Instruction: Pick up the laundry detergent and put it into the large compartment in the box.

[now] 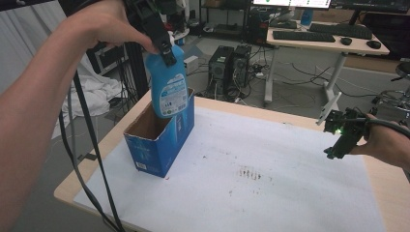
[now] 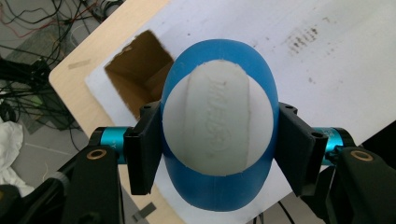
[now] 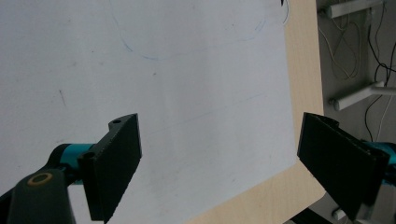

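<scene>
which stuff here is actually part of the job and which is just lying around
In the job:
- blue bottle, clamped at its top by the left gripper
- open blue box, with the bottle's lower end inside its opening

Lying about:
- white sheet covering the table
- right gripper, jaws open, nothing in them
- desk with keyboards and computer towers behind

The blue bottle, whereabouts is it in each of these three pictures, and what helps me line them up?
High view: the blue bottle hangs upper left, its lower end inside the open blue box, clamped by the left gripper.
Left gripper view: the bottle sits at centre, seen from its white cap end, between the jaws.
Right gripper view: not in it.
Shared landmark: the white sheet on the wooden table.
</scene>
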`<action>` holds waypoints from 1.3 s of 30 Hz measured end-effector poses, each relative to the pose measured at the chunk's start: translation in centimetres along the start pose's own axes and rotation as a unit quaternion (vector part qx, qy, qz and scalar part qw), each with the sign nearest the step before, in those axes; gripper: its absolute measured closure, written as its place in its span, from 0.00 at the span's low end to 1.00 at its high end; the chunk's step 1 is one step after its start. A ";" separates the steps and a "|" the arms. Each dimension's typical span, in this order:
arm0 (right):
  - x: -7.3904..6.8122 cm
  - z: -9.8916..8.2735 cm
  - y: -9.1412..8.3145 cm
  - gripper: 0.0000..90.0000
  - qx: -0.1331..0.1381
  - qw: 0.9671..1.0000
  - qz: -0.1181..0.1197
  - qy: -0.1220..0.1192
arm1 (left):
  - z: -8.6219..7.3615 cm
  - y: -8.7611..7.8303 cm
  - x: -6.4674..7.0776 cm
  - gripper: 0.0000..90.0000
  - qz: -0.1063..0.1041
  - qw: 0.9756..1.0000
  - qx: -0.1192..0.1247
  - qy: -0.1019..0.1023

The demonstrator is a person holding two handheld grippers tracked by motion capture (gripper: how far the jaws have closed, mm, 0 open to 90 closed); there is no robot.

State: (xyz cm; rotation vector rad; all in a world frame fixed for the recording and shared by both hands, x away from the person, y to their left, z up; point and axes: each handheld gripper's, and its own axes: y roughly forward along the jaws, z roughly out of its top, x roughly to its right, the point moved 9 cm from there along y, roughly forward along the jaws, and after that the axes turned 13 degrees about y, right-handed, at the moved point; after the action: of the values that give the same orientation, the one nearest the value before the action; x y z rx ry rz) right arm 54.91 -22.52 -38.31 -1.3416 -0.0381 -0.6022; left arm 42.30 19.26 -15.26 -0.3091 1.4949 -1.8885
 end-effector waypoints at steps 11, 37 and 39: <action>-0.3 0.2 0.1 0.14 -0.001 1.000 0.000 -0.002 | -2.7 0.8 -2.2 0.43 0.005 1.000 -0.019 -0.010; -0.9 0.5 0.3 0.14 -0.007 1.000 -0.004 -0.017 | -5.2 5.9 -2.2 0.43 -0.012 0.999 -0.037 0.000; -0.9 0.6 0.4 0.14 -0.008 1.000 -0.004 -0.020 | -5.4 6.6 -2.0 0.43 -0.014 0.999 -0.037 0.005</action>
State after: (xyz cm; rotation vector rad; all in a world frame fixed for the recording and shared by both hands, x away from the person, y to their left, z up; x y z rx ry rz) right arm 54.44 -21.62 -38.83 -1.3694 -0.0707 -0.5834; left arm 43.06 24.05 -22.54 -0.3572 1.5777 -1.8615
